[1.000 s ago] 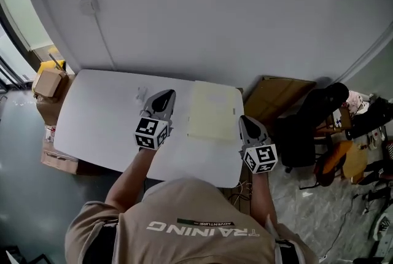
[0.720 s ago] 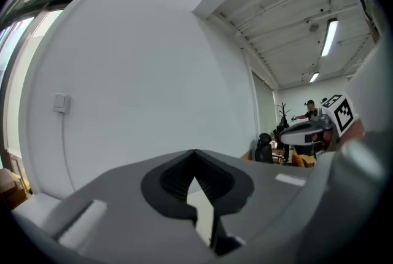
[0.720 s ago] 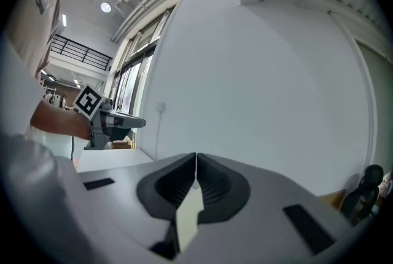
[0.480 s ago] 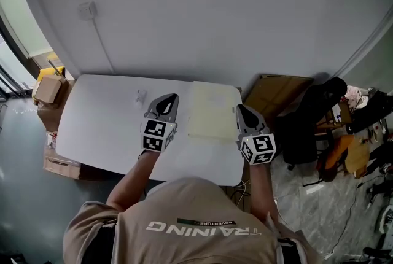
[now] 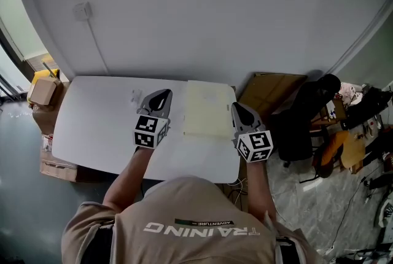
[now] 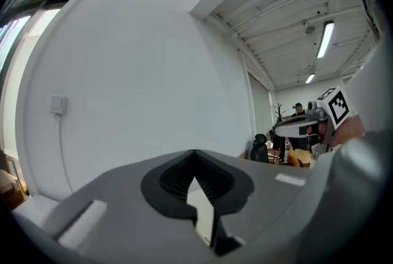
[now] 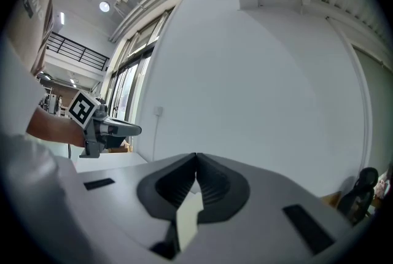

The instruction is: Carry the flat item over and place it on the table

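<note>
A pale yellow flat item [image 5: 209, 108] lies flat on the right part of the white table [image 5: 92, 128]. My left gripper [image 5: 161, 94] hovers over the table just left of the item, jaws shut with nothing between them. The right gripper [image 5: 234, 108] hangs at the item's right edge near the table's right end, its jaws also shut and empty. In the left gripper view the jaws [image 6: 195, 152] meet at their tips, and the right gripper [image 6: 307, 124] shows off to the right. The right gripper view shows its jaws [image 7: 196, 155] pressed together, with the left gripper [image 7: 110, 129] at the left.
A white wall runs behind the table, with a wall box [image 5: 81, 10] and a cable dropping from it. Cardboard boxes [image 5: 42, 92] stand at the table's left end. A brown cardboard sheet [image 5: 270, 94] and a black chair [image 5: 307, 115] are at the right. A small clear object [image 5: 136, 97] lies on the table.
Both grippers have stayed shut and drifted only slightly beside the flat item, the right one edging closer to the item's right edge. The item has not moved on the table.
</note>
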The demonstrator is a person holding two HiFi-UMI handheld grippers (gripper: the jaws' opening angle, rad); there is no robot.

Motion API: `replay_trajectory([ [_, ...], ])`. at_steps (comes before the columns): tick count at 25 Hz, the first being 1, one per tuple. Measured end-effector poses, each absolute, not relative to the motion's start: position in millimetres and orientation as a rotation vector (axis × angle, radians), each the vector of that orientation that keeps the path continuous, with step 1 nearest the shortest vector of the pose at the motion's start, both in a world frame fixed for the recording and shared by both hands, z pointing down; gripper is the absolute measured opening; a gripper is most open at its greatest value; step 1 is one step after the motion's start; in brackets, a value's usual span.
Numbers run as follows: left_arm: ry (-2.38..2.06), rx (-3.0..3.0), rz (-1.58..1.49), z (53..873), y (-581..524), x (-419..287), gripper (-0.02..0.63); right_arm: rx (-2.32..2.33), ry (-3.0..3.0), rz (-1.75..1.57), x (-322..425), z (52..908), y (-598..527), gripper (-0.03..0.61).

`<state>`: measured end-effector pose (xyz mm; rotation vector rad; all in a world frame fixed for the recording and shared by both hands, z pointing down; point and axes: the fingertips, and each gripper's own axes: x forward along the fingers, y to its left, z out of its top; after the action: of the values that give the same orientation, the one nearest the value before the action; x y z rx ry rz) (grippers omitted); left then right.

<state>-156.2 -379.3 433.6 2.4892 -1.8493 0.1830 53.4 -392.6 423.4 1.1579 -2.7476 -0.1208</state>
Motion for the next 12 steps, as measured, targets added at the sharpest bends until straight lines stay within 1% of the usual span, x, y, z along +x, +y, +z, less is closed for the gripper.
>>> replay_trajectory([
  [12, -1.819, 2.459, 0.188, 453, -377, -161, 0.006, 1.166, -2.699, -0.091, 56, 442, -385, 0.006],
])
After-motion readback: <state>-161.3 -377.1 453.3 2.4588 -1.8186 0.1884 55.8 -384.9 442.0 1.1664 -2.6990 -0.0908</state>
